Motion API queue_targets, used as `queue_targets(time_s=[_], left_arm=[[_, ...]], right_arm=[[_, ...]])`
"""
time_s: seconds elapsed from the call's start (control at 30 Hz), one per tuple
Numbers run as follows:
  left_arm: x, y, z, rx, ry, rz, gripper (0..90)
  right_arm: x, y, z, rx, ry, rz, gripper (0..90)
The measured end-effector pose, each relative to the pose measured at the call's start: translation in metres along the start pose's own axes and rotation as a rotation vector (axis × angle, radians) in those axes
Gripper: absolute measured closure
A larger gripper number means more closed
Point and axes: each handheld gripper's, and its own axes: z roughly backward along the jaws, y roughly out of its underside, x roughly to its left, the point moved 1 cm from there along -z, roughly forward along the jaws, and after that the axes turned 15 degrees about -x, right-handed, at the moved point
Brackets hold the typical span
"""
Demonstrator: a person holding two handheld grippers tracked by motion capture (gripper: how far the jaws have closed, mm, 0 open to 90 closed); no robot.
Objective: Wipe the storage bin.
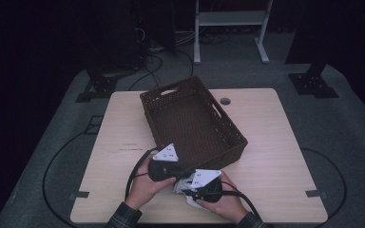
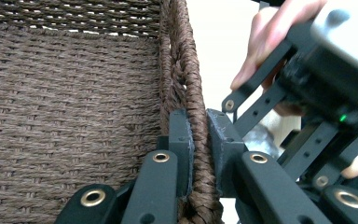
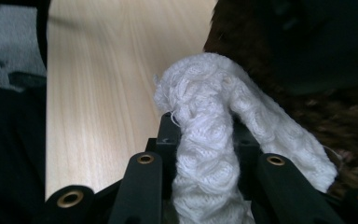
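the high view is dim — the room beyond the tabletop [image 1: 275,142] sinks into black, colours muted, detail soft. both gripper views are brighter; the far hand [image 2: 279,42] blurs, and bare wood glares pale — almost washed out.

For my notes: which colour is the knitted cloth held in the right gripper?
White; the cloth, with its knit pattern, shows best in the right gripper view.

A pale wooden table [image 1: 123,142] carries a dark woven basket [image 1: 192,123] just ahead of the left gripper [image 1: 168,164], set askew and empty as far as the dim high view tells, while a white knitted cloth [image 1: 184,186] seems to rest on the wood under the right gripper [image 1: 204,185].
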Motion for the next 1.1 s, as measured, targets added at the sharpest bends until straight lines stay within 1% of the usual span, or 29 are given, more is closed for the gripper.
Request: queue_targets(time_s=[0.03,0.07,0.1,0.27,0.33,0.37,0.47,0.53,0.57,0.6,0.67,0.77,0.83,1.03,1.1], left_arm=[[0.000,0.000,0.000,0.002,0.001,-0.005,80.5],[0.001,0.000,0.000,0.005,0.002,-0.009,80.4],[0.000,0.000,0.000,0.004,0.000,-0.006,80.5],[0.000,0.000,0.000,0.007,0.002,-0.007,80.4],[0.000,0.000,0.000,0.007,0.001,-0.008,80.2],[0.000,0.000,0.001,0.007,0.001,-0.008,80.1],[0.000,-0.001,0.001,0.005,0.001,-0.008,79.6],[0.000,-0.001,0.001,-0.003,0.003,0.000,78.6],[0.001,-0.002,0.001,-0.003,0.004,-0.003,78.0],[0.001,-0.002,0.001,-0.008,0.005,0.002,77.4],[0.000,-0.002,0.002,-0.007,0.008,0.009,76.9],[0.001,-0.003,0.003,-0.005,0.008,0.001,76.0],[0.001,-0.003,0.003,-0.008,0.009,-0.001,75.3],[0.001,-0.005,0.006,-0.016,0.013,0.016,70.5],[0.002,-0.006,0.008,-0.018,0.011,0.013,68.5]], right_arm=[[0.000,0.002,-0.002,0.009,-0.002,0.011,70.7],[0.001,0.003,-0.004,0.025,-0.002,0.010,70.7],[0.001,0.005,-0.006,0.029,-0.003,0.018,70.7],[-0.001,0.013,-0.010,0.056,-0.009,0.013,70.8],[-0.002,0.015,-0.011,0.056,-0.015,-0.001,70.8],[-0.003,0.016,-0.010,0.058,-0.019,0.001,70.8],[-0.001,0.015,-0.009,0.060,-0.012,-0.006,70.7],[-0.002,0.013,-0.006,0.059,-0.014,-0.003,70.6],[-0.002,0.012,-0.004,0.053,-0.012,-0.015,70.6],[-0.003,0.010,0.000,0.049,-0.012,-0.018,70.6],[-0.004,0.010,0.001,0.047,-0.009,-0.018,70.6],[-0.005,0.008,0.007,0.040,-0.003,-0.028,70.5],[-0.007,0.008,0.010,0.034,-0.001,-0.025,70.5],[-0.010,0.006,0.019,0.029,0.002,-0.027,70.5],[-0.010,0.006,0.021,0.028,0.003,-0.032,70.5]])
